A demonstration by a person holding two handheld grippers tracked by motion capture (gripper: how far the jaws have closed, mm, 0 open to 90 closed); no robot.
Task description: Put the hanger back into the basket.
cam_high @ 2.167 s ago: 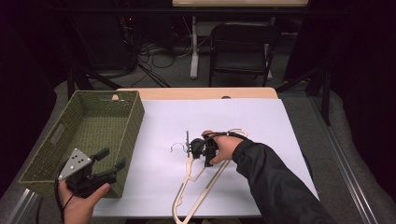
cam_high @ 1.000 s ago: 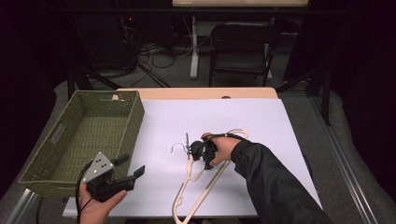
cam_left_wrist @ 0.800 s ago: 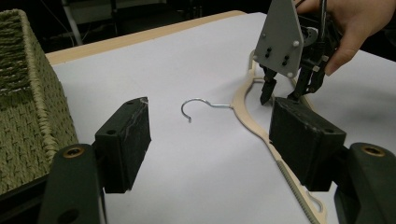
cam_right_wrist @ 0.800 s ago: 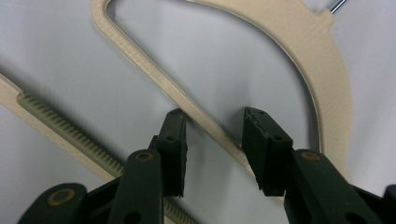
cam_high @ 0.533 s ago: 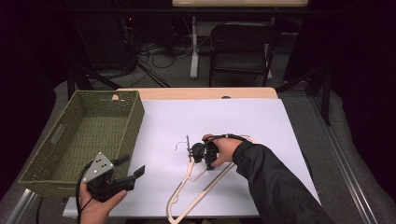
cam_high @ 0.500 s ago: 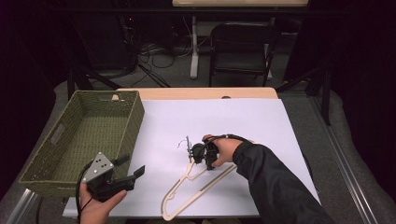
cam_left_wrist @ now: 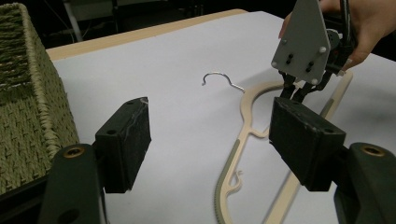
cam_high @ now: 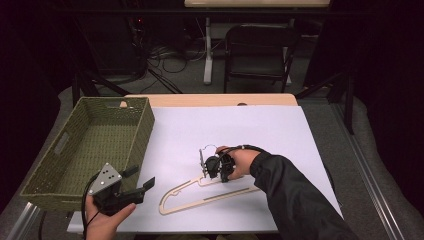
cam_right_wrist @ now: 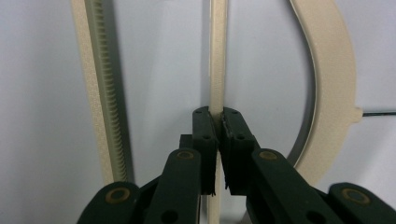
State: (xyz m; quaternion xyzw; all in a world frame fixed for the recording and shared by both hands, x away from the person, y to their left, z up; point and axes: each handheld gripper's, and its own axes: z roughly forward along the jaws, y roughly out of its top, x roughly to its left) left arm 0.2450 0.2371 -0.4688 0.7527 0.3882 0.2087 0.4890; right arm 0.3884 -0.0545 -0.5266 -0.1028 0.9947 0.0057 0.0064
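A cream wooden hanger (cam_high: 215, 199) with a metal hook (cam_left_wrist: 219, 77) lies on the white table cover (cam_high: 260, 130). My right gripper (cam_high: 205, 170) points down at its neck end. In the right gripper view its jaws (cam_right_wrist: 218, 116) have just been closing and now pinch a thin bar of the hanger (cam_right_wrist: 218, 56). My left gripper (cam_high: 142, 177) is held near the table's front left, open, with nothing between its pads (cam_left_wrist: 126, 140). The left gripper view looks across at the hanger (cam_left_wrist: 247, 102) and at the right gripper (cam_left_wrist: 294, 93).
A green woven basket (cam_high: 145, 125) stands at the left of the table, close beside my left gripper; its wall (cam_left_wrist: 28, 93) appears in the left gripper view. Behind the table are a dark chair (cam_high: 260, 50) and floor cables.
The right gripper's jaws closed on the hanger, and the hanger's free end swung to the left across the table. The left hand shifted right earlier and has since held still.
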